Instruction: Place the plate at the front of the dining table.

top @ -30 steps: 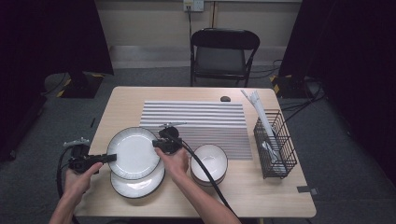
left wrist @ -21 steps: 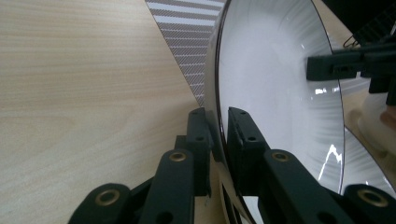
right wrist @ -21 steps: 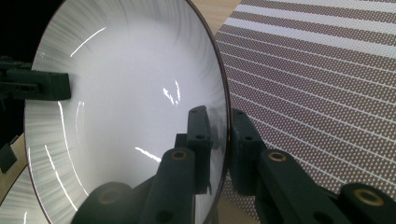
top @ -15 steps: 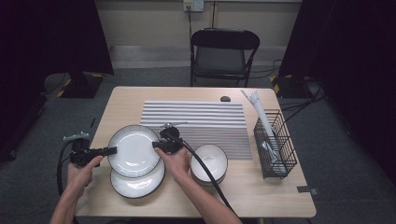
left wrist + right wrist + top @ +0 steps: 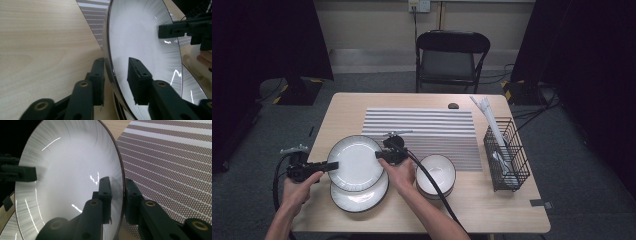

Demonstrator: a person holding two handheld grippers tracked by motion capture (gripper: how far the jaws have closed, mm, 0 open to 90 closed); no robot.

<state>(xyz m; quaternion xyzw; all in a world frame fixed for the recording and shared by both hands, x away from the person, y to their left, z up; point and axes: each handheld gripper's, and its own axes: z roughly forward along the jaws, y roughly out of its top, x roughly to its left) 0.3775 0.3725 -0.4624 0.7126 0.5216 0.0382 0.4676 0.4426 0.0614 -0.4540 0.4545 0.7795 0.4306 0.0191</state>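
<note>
We've got the top plate (image 5: 356, 162) pinched from both sides: left gripper (image 5: 332, 166) fingers (image 5: 98, 80) clamped on its left rim, right gripper (image 5: 379, 155) fingers (image 5: 105, 195) clamped on its right rim. It sits between our fingers, just above a second plate (image 5: 357, 197) on the bench (image 5: 492, 210). Bowls (image 5: 435, 172) just beside our right hand (image 5: 398, 175), striped mat (image 5: 432, 130) beyond the right fingers.

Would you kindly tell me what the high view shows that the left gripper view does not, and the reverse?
High view alone: the wire basket, the stacked bowls, the folding chair and the person's forearms. Left gripper view alone: a close look at the left tongs, one jaw on each side of the top plate's rim. Both share that plate lifted off the lower plate, the right tongs at its far rim, the striped mat and the table.
</note>
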